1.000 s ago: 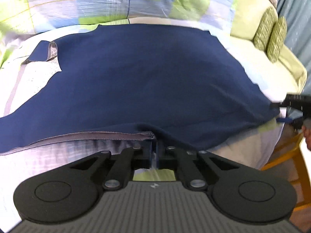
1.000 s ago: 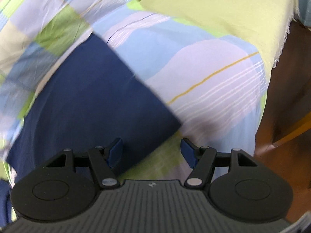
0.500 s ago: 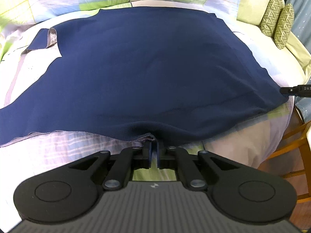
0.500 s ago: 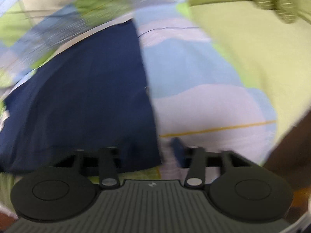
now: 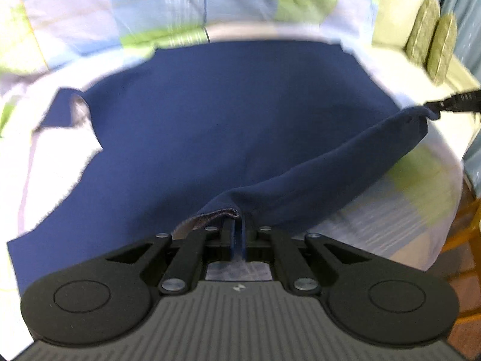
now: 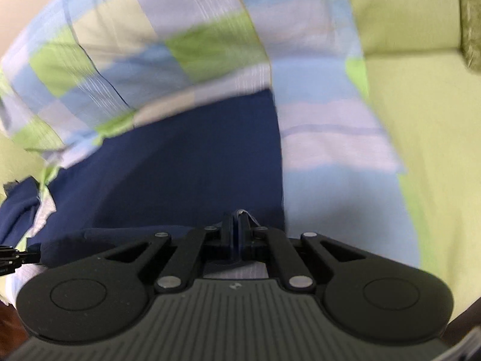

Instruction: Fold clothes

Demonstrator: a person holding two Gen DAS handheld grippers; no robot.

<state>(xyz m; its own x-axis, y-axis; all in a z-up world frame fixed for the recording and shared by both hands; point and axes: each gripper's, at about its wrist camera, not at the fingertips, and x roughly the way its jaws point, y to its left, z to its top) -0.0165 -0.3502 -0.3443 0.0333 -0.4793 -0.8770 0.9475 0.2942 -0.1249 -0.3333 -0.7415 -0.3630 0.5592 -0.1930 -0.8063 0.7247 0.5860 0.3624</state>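
A navy garment (image 5: 228, 126) lies spread across a bed covered by a patchwork sheet (image 5: 90, 21) of blue, lilac and green squares. The left gripper (image 5: 239, 234) has its fingers pressed together on the garment's near hem, where the paler grey underside of the fabric shows just beside the pinch. From that pinch the near edge rises off the bed and runs as a raised, rolled ridge out to the right, where the right gripper (image 5: 433, 109) holds the far corner of the same edge (only its dark tip shows at the border of the left wrist view).

In the right wrist view, the right gripper's fingers are likewise closed, pinching the garment's corner, with a little pale fabric poking up between them. The cloth stretches away from it toward the patchwork sheet, its straight right edge lying along a pale blue and lilac band. At the far left of that view the left gripper's dark tip holds a bunched part of the hem.

A small sleeve flap (image 5: 67, 108) lies turned over at the garment's left side. Two green patterned cushions (image 5: 433, 45) stand together at the bed's right end on a plain lime cover (image 6: 421, 120). Both views are motion-blurred.
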